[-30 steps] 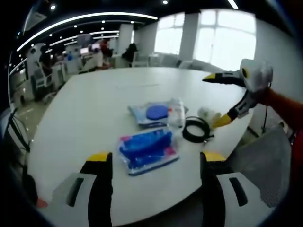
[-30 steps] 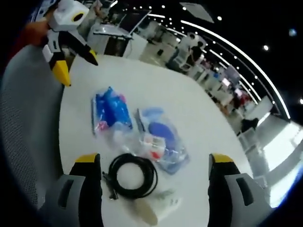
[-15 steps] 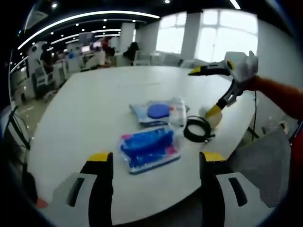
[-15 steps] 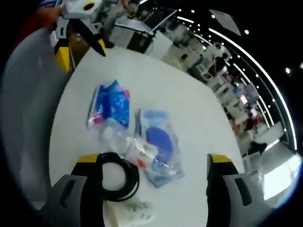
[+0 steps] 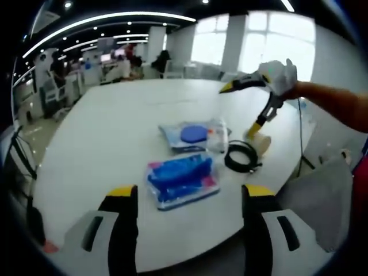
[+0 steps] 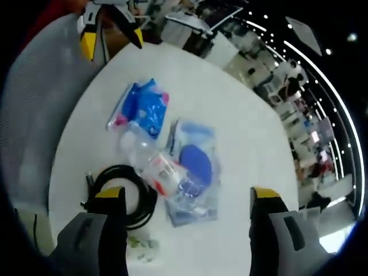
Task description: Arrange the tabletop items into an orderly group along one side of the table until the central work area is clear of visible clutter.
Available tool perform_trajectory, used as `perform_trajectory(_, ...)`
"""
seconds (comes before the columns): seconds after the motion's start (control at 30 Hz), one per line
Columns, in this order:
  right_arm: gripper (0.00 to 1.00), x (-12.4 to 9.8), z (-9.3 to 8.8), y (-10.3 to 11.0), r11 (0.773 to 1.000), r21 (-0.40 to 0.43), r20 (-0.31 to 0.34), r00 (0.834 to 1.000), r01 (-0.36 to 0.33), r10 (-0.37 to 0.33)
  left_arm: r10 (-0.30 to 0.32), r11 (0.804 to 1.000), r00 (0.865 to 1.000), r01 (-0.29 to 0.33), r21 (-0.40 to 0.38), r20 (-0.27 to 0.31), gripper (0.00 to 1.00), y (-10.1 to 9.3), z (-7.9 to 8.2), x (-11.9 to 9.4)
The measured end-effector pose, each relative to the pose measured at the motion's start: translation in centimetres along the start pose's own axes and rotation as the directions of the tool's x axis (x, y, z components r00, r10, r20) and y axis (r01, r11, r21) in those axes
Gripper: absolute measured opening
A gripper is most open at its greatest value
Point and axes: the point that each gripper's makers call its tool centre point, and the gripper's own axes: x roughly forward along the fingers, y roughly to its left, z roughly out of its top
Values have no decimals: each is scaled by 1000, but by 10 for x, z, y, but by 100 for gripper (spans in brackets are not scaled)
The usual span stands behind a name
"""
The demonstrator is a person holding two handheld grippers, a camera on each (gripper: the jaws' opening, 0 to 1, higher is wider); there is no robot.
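My right gripper (image 6: pixel 183 198), jaws spread, hovers over the coiled black cable (image 6: pixel 122 195) near the white counter (image 6: pixel 241 115) edge; a sloppy nudge could push it off. Left gripper (image 5: pixel 187 192) waits spread before the blue plastic packet (image 5: pixel 183 179).

The left gripper view sits low off the near edge of the worktop (image 5: pixel 103 138), looking across it toward bright windows, a fair way back from the items. The right gripper view hangs above the worktop (image 6: pixel 230 98) looking steeply down, much closer. Both catch the same cluster: the blue packet (image 5: pixel 181 179) (image 6: pixel 141 106), the clear pouch (image 5: pixel 192 135) (image 6: pixel 192 172) and the black cable (image 5: pixel 242 157) (image 6: pixel 123 192).
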Motion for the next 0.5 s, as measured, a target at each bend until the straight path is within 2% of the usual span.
perform_trajectory(0.13,84,8,-7,-1,995,-73,-19,997,-69,68,5,1000,1000,-5,-4,-5,70,1,-1,0)
perform_trajectory(0.3,79,19,-9,-2,984,-120,-25,992,-128,126,14,1000,1000,-14,-15,-9,70,4,-2,0)
perform_trajectory(0.37,77,25,-11,0,973,-170,-47,987,-159,153,15,1000,1000,-15,-18,-14,69,5,-3,1)
perform_trajectory(0.5,74,34,-13,7,951,-218,-60,976,-217,209,18,1000,1000,-18,-25,-20,68,6,-4,1)
